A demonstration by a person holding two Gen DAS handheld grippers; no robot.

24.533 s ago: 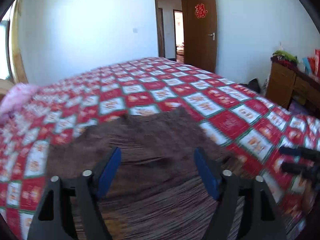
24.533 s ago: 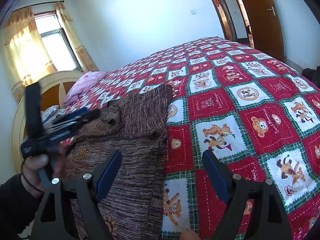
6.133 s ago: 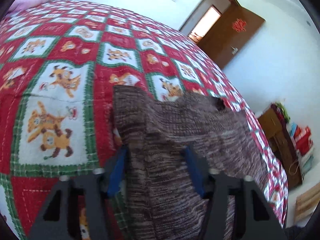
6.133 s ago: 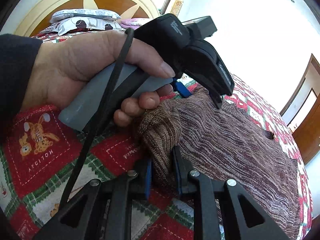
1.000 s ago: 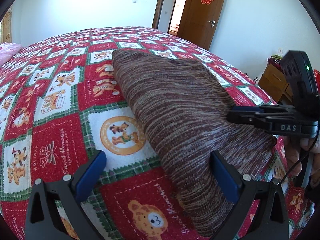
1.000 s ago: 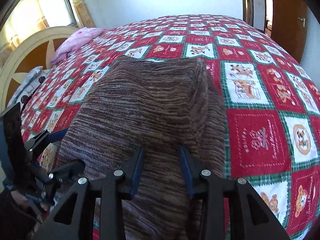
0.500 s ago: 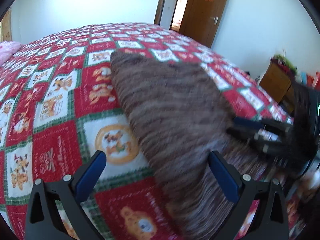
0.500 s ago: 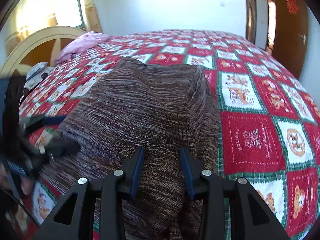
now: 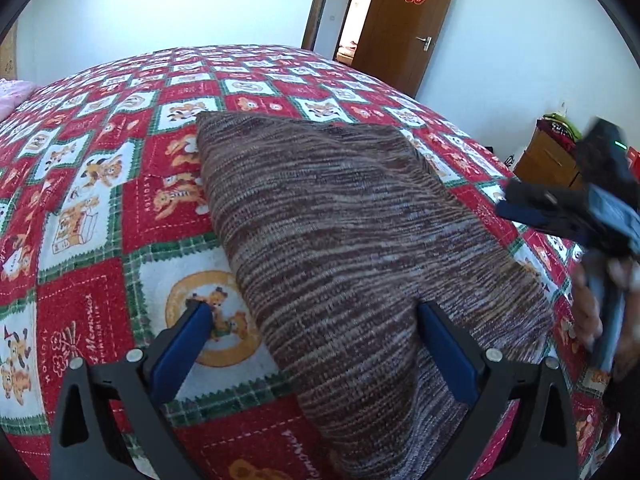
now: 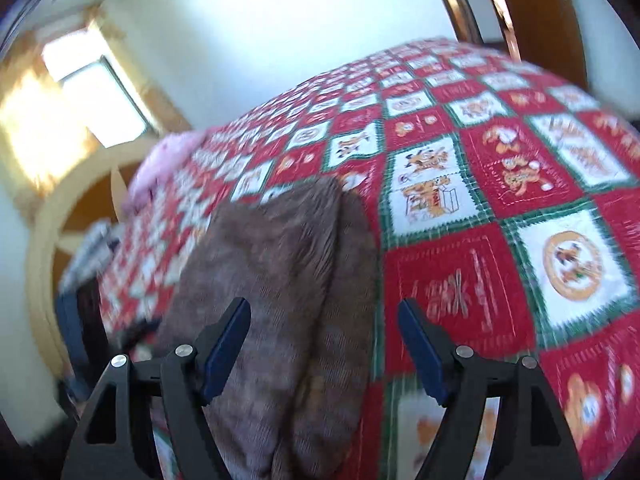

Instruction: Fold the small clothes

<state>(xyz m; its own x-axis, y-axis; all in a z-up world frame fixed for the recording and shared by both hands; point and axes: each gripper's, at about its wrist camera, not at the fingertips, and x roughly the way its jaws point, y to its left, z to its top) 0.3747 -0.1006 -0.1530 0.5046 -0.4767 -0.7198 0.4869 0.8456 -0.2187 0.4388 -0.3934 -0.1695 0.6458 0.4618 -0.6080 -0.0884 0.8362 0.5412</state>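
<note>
Bed [image 9: 120,184]: is wearing a red, white and green patchwork quilt and is carrying everything else.
Sweater [image 9: 344,232]: brown knit, is lying folded on the quilt, reaching away from both cameras.
Left gripper [image 9: 312,320]: is hovering with jaws spread wide over the sweater's near edge, gripping nothing.
Right gripper [image 10: 324,312]: is standing spread above the sweater, jaws having just been opening, pads clear of the cloth.
Door [image 9: 412,20]: brown, is standing open at the far wall.
</note>
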